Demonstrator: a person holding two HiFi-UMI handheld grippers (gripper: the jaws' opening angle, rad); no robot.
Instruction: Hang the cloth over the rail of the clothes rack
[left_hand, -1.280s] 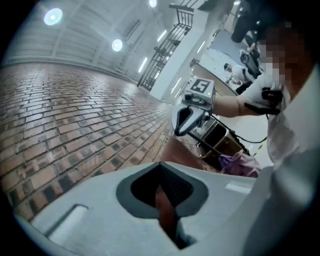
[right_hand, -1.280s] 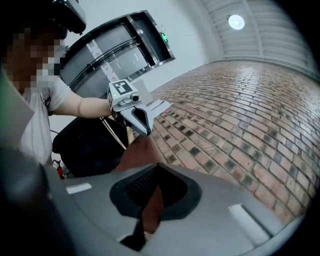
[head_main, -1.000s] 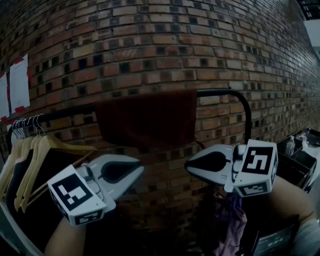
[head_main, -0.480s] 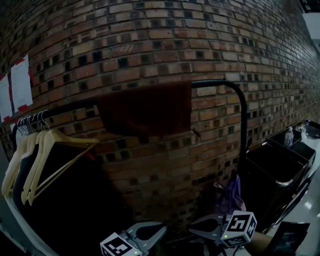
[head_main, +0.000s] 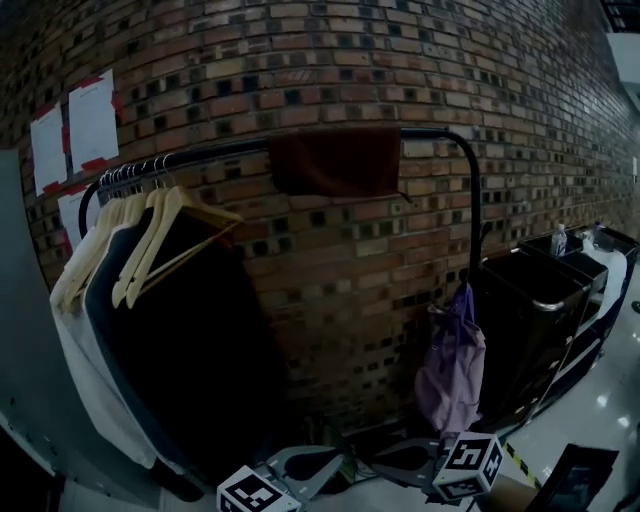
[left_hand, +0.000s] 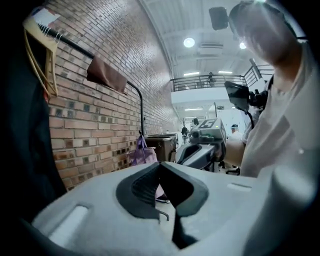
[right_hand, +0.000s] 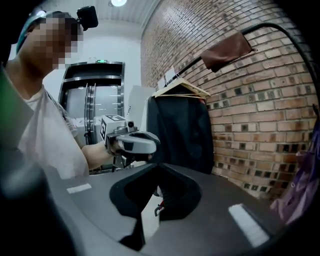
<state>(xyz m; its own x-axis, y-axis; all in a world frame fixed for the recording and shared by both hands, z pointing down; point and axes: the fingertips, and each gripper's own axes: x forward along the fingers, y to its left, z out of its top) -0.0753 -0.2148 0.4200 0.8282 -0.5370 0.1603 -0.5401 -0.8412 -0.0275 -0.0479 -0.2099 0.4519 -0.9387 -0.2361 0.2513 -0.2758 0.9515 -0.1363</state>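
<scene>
A dark red-brown cloth (head_main: 335, 160) hangs draped over the black rail (head_main: 210, 153) of the clothes rack, near its right bend. Neither gripper touches it. Both grippers are held low and well back from the rack, at the bottom edge of the head view: my left gripper (head_main: 338, 462) and my right gripper (head_main: 380, 462), tips pointing toward each other. Each is shut with nothing between its jaws. The left gripper view shows its own shut jaws (left_hand: 160, 166), the cloth (left_hand: 106, 76) high up, and the right gripper (left_hand: 200, 150). The right gripper view shows the cloth (right_hand: 226, 51) and the left gripper (right_hand: 134, 142).
Wooden hangers (head_main: 165, 235) with dark and pale garments fill the rail's left half. A purple bag (head_main: 452, 362) hangs by the right post. Black bins (head_main: 535, 300) stand to the right. Papers (head_main: 72, 128) are taped to the brick wall behind.
Both grippers have dropped from just under the cloth to the bottom of the head view. The view has drawn back from the rack. The cloth stays on the rail.
</scene>
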